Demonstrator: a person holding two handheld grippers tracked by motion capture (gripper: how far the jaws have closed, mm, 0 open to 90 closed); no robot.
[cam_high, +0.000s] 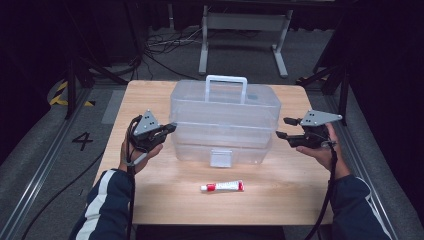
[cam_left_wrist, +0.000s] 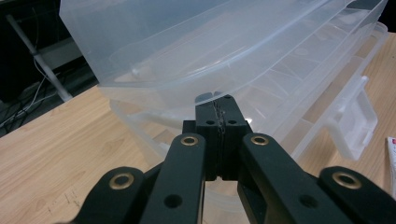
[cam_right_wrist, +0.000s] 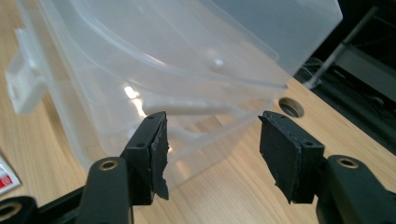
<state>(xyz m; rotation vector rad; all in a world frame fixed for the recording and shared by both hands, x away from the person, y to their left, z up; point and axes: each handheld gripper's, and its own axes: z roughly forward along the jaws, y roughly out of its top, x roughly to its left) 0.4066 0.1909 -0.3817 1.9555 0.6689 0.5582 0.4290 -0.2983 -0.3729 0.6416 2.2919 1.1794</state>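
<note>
High view: two grippers flank a clear, tiered plastic storage box (cam_high: 225, 122) with a white handle at the middle of the wooden tabletop (cam_high: 150, 197).

The left gripper (cam_left_wrist: 219, 116), jaws pressed together with nothing visibly between them, touches the box's left end, probably to steady it. The right gripper (cam_right_wrist: 212, 149), jaws wide apart and empty, waits near the right end. A red-and-white tube (cam_high: 222, 186) lies toward the near edge.

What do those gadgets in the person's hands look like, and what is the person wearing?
Each hand holds a black two-jaw tool. The left gripper and right gripper each carry a grey three-cornered plate with small holes on top, and a black cable trails from each. Close up, the jaws show brass-coloured rivets and dark ridged pads. The sleeves are dark blue with a white stripe.
</note>
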